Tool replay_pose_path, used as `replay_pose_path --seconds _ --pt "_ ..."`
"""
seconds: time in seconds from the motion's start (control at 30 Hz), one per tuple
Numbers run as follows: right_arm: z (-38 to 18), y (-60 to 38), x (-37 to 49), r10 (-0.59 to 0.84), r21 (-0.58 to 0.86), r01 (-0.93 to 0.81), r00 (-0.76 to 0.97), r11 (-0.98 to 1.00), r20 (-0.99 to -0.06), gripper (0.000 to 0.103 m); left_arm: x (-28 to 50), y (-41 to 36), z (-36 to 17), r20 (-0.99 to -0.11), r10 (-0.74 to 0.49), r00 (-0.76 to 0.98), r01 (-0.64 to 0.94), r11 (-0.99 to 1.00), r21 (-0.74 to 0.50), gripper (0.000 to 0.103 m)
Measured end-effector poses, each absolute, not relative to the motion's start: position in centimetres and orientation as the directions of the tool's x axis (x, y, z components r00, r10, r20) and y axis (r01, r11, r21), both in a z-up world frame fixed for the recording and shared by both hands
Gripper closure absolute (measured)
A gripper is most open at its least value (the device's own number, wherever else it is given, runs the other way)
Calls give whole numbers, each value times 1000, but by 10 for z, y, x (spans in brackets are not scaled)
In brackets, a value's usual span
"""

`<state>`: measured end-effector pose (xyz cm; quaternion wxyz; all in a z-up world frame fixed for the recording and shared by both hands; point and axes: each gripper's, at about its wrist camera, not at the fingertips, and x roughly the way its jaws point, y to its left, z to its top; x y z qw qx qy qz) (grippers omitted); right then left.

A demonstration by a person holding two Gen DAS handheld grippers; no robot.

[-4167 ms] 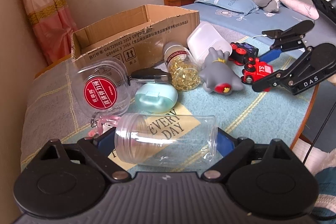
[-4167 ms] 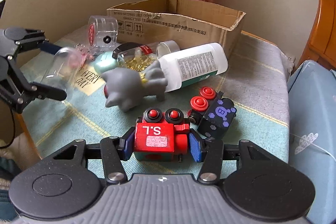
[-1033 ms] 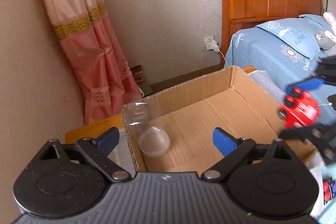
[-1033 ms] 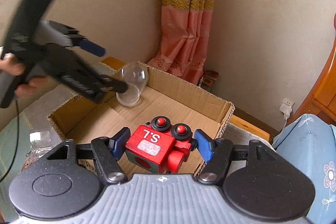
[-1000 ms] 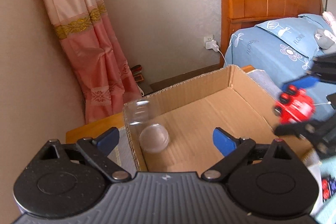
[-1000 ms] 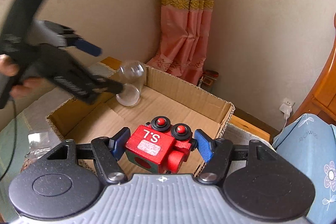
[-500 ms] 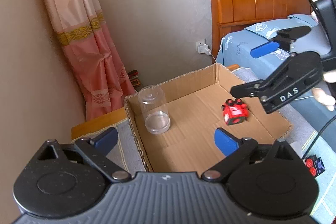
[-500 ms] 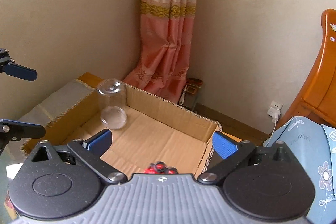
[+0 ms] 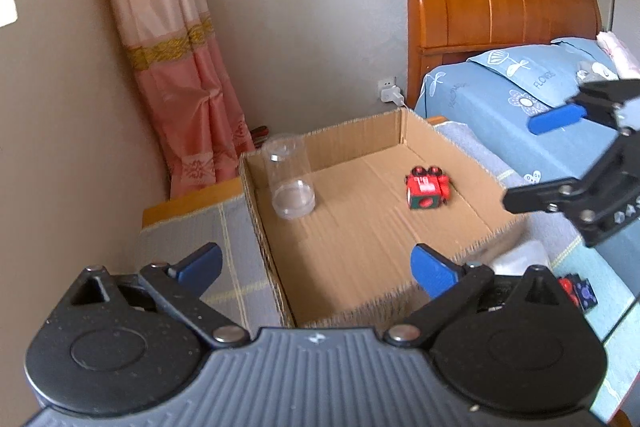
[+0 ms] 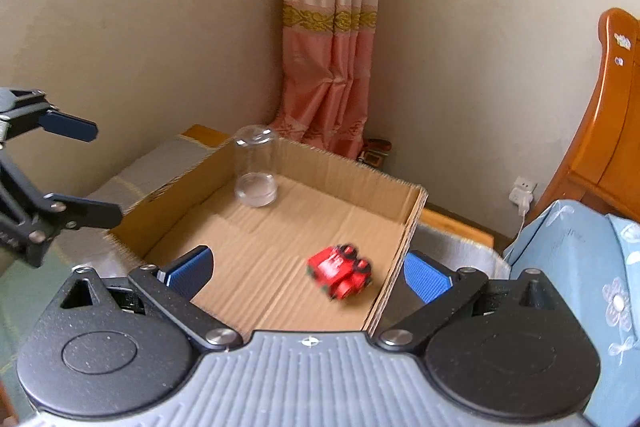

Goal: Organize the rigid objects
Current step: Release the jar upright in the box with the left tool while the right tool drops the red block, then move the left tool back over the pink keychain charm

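Claws: left (image 9: 316,265) wide, empty | right (image 10: 306,269) wide, empty | red toy car (image 9: 426,187) in cardboard box (image 9: 360,251), writing unreadable

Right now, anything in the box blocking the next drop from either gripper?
Nothing visible does. The box holds only the jar, standing in its far left corner, and the red train near the right wall; the floor between is bare. Left gripper and right gripper are open and empty.

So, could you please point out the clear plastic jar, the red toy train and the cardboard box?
clear plastic jar (image 9: 289,183): left wrist view, side wall.
red toy train (image 10: 340,271): right wrist view, red body.
cardboard box (image 9: 404,125): left wrist view, far corner rim.
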<state>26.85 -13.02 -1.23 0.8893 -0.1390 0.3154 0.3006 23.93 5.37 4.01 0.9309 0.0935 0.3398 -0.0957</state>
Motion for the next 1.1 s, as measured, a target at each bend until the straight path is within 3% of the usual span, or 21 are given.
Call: replay_pose_path --seconds 0.33,0.57,0.8,1.0,1.1 --pt "-44 -162 196 478 7 -608 617 794 -626 0 190 68 7 -669 -142 730 211 977 22 2" --pt "-90 -188 152 423 -21 -578 621 816 -660 0 156 69 -19 -653 -116 748 189 981 43 2" --pt "-129 -215 145 340 9 -486 599 874 -725 0 132 64 -34 -640 -125 758 194 980 39 2" --pt "-144 -218 148 322 19 -457 597 889 -735 0 123 59 -50 -672 -127 730 223 973 57 2" --pt "-148 -211 152 327 -23 -493 611 870 -721 0 122 62 -58 -690 -144 709 208 978 10 2"
